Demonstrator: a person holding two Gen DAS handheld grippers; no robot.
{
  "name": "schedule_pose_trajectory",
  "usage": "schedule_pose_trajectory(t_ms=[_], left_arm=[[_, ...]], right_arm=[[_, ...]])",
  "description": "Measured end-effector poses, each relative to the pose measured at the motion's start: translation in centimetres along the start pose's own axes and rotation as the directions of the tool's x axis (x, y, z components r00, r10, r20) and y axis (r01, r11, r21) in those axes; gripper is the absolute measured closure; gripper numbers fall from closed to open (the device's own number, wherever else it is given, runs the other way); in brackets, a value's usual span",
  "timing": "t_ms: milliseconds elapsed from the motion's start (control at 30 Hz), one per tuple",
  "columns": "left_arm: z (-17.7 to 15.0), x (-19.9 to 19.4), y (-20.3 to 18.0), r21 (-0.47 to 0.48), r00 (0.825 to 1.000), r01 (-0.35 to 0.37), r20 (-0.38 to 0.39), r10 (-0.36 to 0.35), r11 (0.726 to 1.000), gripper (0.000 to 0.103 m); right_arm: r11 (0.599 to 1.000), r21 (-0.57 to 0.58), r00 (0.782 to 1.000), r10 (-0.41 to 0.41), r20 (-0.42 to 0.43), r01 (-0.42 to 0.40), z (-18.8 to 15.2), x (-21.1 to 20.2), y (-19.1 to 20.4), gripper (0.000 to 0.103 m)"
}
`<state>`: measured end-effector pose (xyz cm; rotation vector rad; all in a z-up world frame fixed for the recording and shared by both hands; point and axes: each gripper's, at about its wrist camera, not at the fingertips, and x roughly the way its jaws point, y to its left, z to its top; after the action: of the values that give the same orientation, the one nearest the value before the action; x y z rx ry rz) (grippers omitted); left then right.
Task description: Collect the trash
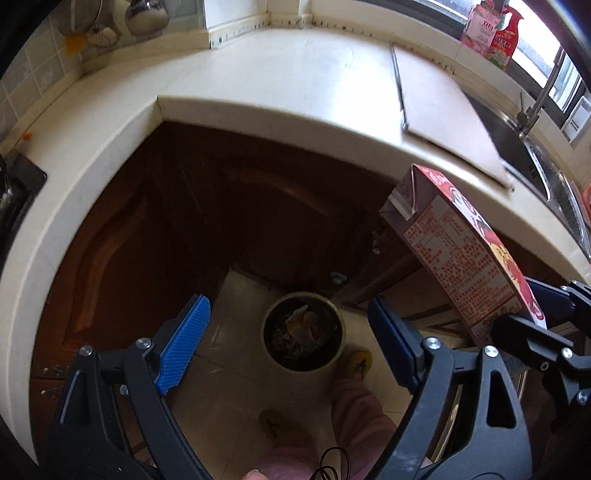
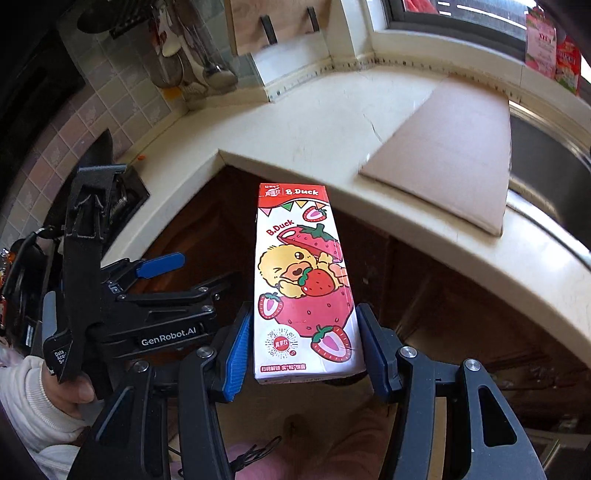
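My right gripper (image 2: 301, 350) is shut on a strawberry B.Duck drink carton (image 2: 299, 280), held by its lower end in the air in front of the counter. The carton also shows in the left wrist view (image 1: 458, 243), tilted at the right, with the right gripper (image 1: 532, 325) behind it. My left gripper (image 1: 288, 343) is open and empty, above a round trash bin (image 1: 304, 332) on the floor that holds scraps. The left gripper appears in the right wrist view (image 2: 162, 269), at the left of the carton.
A cream L-shaped counter (image 1: 258, 92) wraps round dark wood cabinets (image 1: 221, 206). A flat cardboard sheet (image 2: 454, 147) lies on the counter beside the steel sink (image 1: 535, 162). Cartons (image 1: 491, 29) stand on the windowsill. The person's slippered feet (image 1: 358, 362) are beside the bin.
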<state>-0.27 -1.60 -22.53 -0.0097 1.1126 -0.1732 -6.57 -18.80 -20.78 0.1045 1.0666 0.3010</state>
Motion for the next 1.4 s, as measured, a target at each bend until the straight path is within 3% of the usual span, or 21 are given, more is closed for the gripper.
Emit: schedule_pose_trajectory(t_ms=[200,467,700,867,967,1233,1400], left_arm=[[-5.6,9.0,2.0,-0.037,0.996,-0.008,-0.087,0.005,0.999,0.017],[-11.4,21.8,4.3,-0.031,0.987,-0.041,-0.158,0.036,0.999,0.017],[-13.7,31.0,5.5,-0.013,0.978,-0.058,-0.202,0.054,0.998,0.017],[-14.7,35.7,5.9,0.002,0.970,-0.068,-0.232,0.066,0.998,0.017],[-15.4,37.0,6.1,0.014,0.967,-0.073,-0.246,0.074,0.997,0.017],[-15.8,36.9,6.2,0.014,0.969,-0.060,-0.238,0.062,0.998,0.012],[-15.0,33.8,5.4,0.007,0.976,-0.045,-0.211,0.045,0.999,0.012]], right_arm=[[0.999,0.034,0.991,-0.007,-0.133,0.012,-7.6,10.0,-1.3,0.049],[0.997,0.068,0.958,-0.015,-0.286,0.036,-16.8,25.0,-3.8,0.049],[0.994,0.088,0.940,-0.035,-0.340,0.069,-21.4,36.2,-6.1,0.048],[0.989,0.137,0.925,0.005,-0.381,0.051,-24.9,42.7,-7.8,0.043],[0.982,0.178,0.926,0.006,-0.378,0.066,-25.6,44.1,-8.7,0.031],[0.981,0.168,0.937,-0.029,-0.349,0.093,-25.3,42.0,-8.1,0.031],[0.982,0.160,0.949,-0.051,-0.311,0.105,-24.1,37.9,-8.5,0.031]])
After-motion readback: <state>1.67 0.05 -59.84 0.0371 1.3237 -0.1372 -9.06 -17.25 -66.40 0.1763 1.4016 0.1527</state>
